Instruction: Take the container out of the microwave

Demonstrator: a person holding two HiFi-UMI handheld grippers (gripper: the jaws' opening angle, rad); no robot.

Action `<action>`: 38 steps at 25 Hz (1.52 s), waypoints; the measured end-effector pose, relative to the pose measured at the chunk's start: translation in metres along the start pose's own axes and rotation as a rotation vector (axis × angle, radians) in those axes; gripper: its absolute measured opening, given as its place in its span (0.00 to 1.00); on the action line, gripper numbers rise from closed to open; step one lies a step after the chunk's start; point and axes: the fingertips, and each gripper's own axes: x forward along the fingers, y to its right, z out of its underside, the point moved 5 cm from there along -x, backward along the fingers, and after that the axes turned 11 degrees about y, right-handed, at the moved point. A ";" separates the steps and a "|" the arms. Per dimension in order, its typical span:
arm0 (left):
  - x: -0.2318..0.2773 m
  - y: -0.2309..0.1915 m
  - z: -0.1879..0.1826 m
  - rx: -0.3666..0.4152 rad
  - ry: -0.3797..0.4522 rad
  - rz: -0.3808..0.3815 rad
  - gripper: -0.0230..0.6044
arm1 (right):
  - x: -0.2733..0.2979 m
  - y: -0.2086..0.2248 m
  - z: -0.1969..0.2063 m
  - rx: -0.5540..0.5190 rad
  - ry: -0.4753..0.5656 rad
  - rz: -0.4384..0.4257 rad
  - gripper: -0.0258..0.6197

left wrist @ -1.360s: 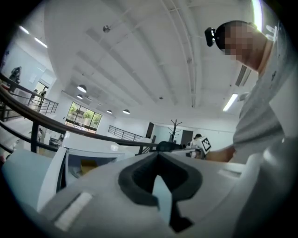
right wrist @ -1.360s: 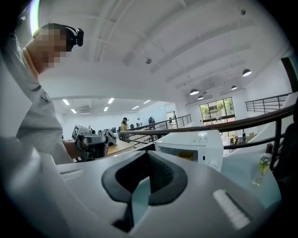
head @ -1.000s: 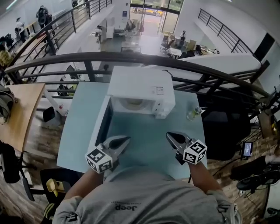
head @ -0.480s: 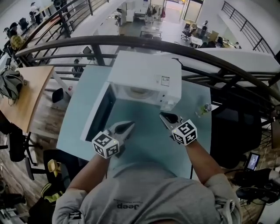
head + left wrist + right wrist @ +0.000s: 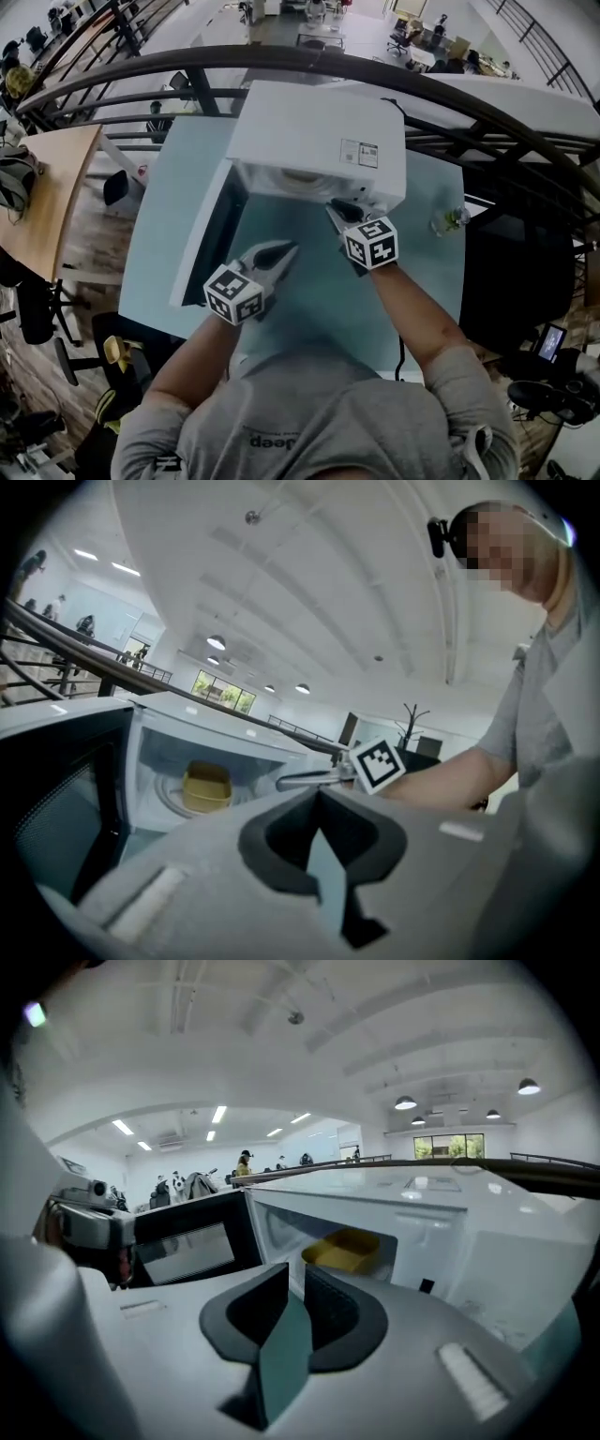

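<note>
A white microwave (image 5: 319,141) stands on the light blue table (image 5: 164,197), its door (image 5: 211,239) swung open to the left. Inside, a yellow container (image 5: 206,787) sits on the turntable, and the right gripper view also shows this container (image 5: 349,1249). The microwave's top hides it in the head view. My right gripper (image 5: 334,208) is at the right side of the opening. Its jaws (image 5: 296,1267) have just been opening and stand slightly apart with nothing between them. My left gripper (image 5: 289,249) hovers over the table in front of the door. In its own view the left gripper (image 5: 319,795) has its tips together, empty.
A small clear bottle (image 5: 448,220) stands on the table to the right of the microwave. A dark curved railing (image 5: 281,58) runs behind the table. A wooden desk (image 5: 47,202) is on the left and a black chair (image 5: 511,272) on the right.
Both grippers have moved forward toward the microwave, the right one further, up to its opening. The right jaws have parted slightly. The microwave looks nearer in the head view.
</note>
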 end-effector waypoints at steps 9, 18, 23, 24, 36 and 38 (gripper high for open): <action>0.006 -0.032 0.022 -0.007 -0.031 0.023 0.08 | 0.088 0.017 0.038 -0.234 -0.080 0.065 0.17; 0.009 -0.045 0.036 -0.019 -0.056 0.052 0.08 | 0.132 0.014 0.047 -0.543 -0.183 0.018 0.18; 0.012 -0.047 0.034 -0.023 -0.040 0.059 0.08 | 0.147 0.014 0.054 -0.655 -0.241 -0.001 0.17; 0.012 -0.047 0.035 -0.021 -0.041 0.061 0.08 | 0.149 0.015 0.054 -0.671 -0.249 -0.003 0.17; 0.010 -0.043 0.037 -0.028 -0.035 0.069 0.08 | 0.158 0.019 0.062 -0.758 -0.388 -0.049 0.09; 0.009 -0.041 0.035 -0.028 -0.031 0.069 0.08 | 0.155 0.016 0.055 -0.755 -0.382 -0.064 0.07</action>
